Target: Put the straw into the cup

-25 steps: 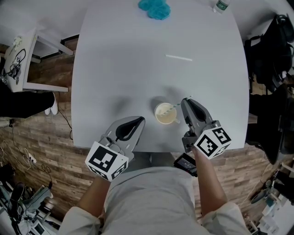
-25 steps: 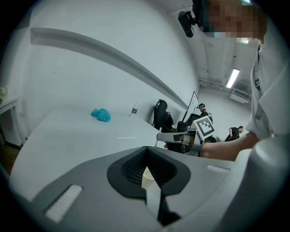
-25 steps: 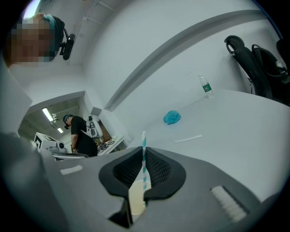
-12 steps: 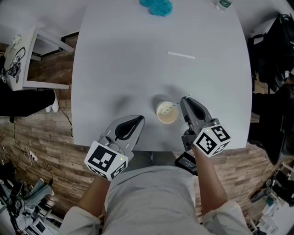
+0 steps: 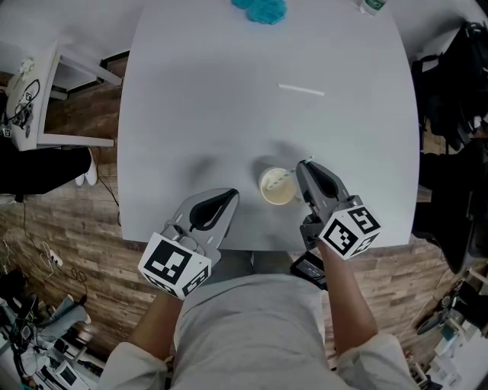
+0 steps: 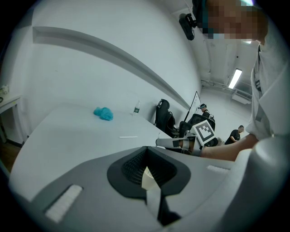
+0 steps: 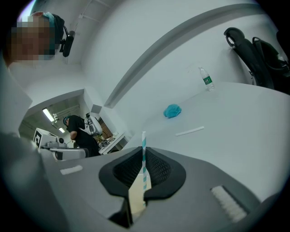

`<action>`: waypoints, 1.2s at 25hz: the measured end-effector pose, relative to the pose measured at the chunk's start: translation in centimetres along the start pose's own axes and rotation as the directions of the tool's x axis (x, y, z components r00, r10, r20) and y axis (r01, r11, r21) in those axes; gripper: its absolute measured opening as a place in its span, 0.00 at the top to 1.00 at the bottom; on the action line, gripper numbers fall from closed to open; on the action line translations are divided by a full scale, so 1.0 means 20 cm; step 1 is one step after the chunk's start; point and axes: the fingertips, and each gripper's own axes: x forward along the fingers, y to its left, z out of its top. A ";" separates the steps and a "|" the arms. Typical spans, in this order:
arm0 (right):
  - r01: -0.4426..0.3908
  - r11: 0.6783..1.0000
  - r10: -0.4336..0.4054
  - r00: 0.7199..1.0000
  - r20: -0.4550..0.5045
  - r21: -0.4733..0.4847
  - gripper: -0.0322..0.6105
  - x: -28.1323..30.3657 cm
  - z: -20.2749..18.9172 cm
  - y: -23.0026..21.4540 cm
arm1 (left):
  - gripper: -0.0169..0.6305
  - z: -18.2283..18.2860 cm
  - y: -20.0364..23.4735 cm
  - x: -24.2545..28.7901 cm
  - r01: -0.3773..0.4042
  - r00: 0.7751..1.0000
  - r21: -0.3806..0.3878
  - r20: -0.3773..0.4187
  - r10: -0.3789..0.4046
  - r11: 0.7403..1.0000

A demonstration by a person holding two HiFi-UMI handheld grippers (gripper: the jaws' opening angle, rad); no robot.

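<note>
A pale paper cup (image 5: 268, 196) stands on the white table (image 5: 229, 99) near its front edge. My right gripper (image 5: 303, 164) is just right of the cup and is shut on a teal-and-white striped straw (image 5: 287, 176). The straw slants leftward over the cup's rim, with its far end inside the mouth. In the right gripper view the straw (image 7: 144, 156) stands upright between the closed jaws of the right gripper (image 7: 144, 152). My left gripper (image 5: 231, 196) hangs left of the cup, shut and holding nothing; the left gripper view shows the left gripper (image 6: 146, 156) with jaws together.
A thin white stick (image 5: 301, 91) lies mid-table beyond the cup. A teal cloth (image 5: 263, 9) and a plastic bottle (image 5: 370, 6) sit at the far edge. A black bag (image 5: 450, 84) hangs to the right of the table. Side furniture (image 5: 38, 99) stands at the left.
My right gripper has edged a little left toward the cup, bringing the straw's end further over the cup's mouth. The left gripper has barely moved.
</note>
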 end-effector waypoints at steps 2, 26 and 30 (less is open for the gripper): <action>0.000 1.000 0.000 1.000 -0.002 0.001 0.90 0.00 -0.01 -0.01 | 0.95 0.00 0.00 0.00 -0.001 1.000 0.000 -0.001 0.001 1.000; 0.026 1.000 -0.026 1.000 -0.018 -0.002 0.86 0.02 -0.04 -0.05 | 0.95 -0.03 0.02 0.00 -0.008 1.000 -0.006 0.006 0.008 1.000; 0.030 1.000 -0.030 0.999 -0.019 -0.008 0.84 0.01 -0.03 -0.05 | 0.95 -0.01 0.01 0.00 -0.009 1.000 -0.002 0.005 0.009 1.000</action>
